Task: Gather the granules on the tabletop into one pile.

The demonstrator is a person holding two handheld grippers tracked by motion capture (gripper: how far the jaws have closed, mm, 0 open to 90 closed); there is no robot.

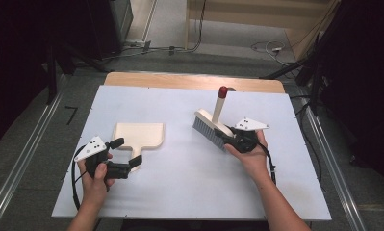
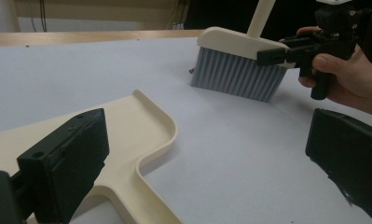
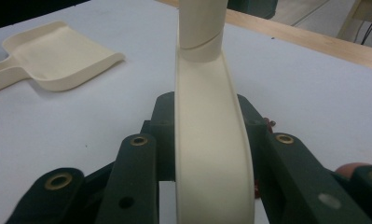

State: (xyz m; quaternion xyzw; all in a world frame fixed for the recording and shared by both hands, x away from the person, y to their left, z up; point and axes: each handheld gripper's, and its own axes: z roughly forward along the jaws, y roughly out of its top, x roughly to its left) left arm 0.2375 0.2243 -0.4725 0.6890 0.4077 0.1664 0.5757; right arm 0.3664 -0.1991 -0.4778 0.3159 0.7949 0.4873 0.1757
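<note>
A cream dustpan (image 1: 139, 134) lies flat on the white table (image 1: 180, 187), left of centre, its handle pointing toward the person. My left gripper (image 1: 126, 153) stands open around that handle's end; in the left gripper view the dustpan (image 2: 141, 130) runs past the left jaw without being pinched. A cream brush (image 1: 212, 121) with grey bristles and a red-tipped handle stands right of centre, bristles on the table. My right gripper (image 1: 230, 137) is shut on the brush's back, and its jaws flank the brush (image 3: 211, 154) on both sides. The brush (image 2: 239, 70) and right gripper (image 2: 286, 53) show far right.
A wooden strip (image 1: 194, 81) borders the table's far edge. Metal rails (image 1: 21, 159) run along both sides on the floor, with cables and dark stands beyond. A few tiny specks (image 3: 269, 122) lie on the table by the brush.
</note>
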